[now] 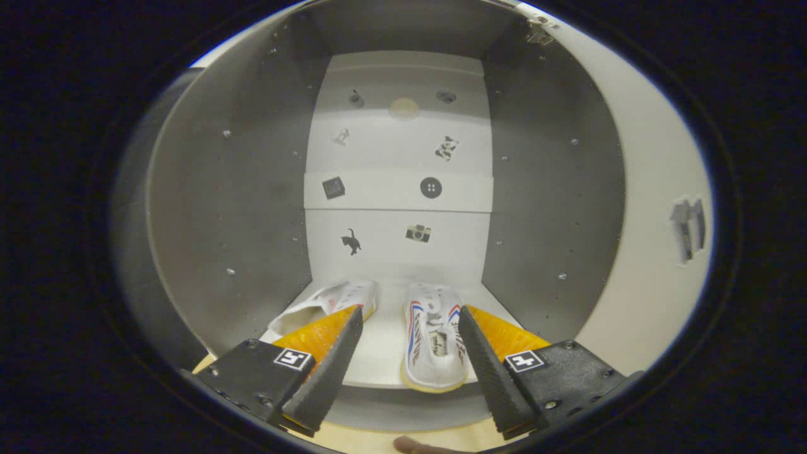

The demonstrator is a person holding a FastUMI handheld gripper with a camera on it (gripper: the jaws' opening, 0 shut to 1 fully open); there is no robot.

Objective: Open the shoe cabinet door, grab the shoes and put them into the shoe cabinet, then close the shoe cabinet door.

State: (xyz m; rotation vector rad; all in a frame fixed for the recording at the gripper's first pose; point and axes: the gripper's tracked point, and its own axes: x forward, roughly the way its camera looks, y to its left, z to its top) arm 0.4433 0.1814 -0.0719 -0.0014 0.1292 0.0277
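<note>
At the near end, the gripper (410,353) stands with its fingers spread wide and nothing pressed between them. A small rounded thing, perhaps a fingertip, shows on the pale wooden floor (372,441) below the fingers; it is too cut off to tell.

Just ahead, on the white bottom shelf (378,353) of the cabinet, lies the white canvas shoe with red and blue side stripes (434,337). Its long axis runs straight away from the fingers, toward the back wall, and it lies in the gap nearer the right finger, whose inner face looks close beside it; whether they touch I cannot tell. The second white canvas shoe (328,302) lies to the left, partly hidden behind the left finger, so its heel and lie are hard to make out.

Both shoes seem already inside the open grey-walled shoe cabinet (227,208), so I judge the coming move to turn on the white cabinet door (649,208), which stands swung open on the right side, well apart from the fingers. Its hinge at the top is small and blurred.

Farthest, the white back panel (397,151) carries small dark stickers.
</note>
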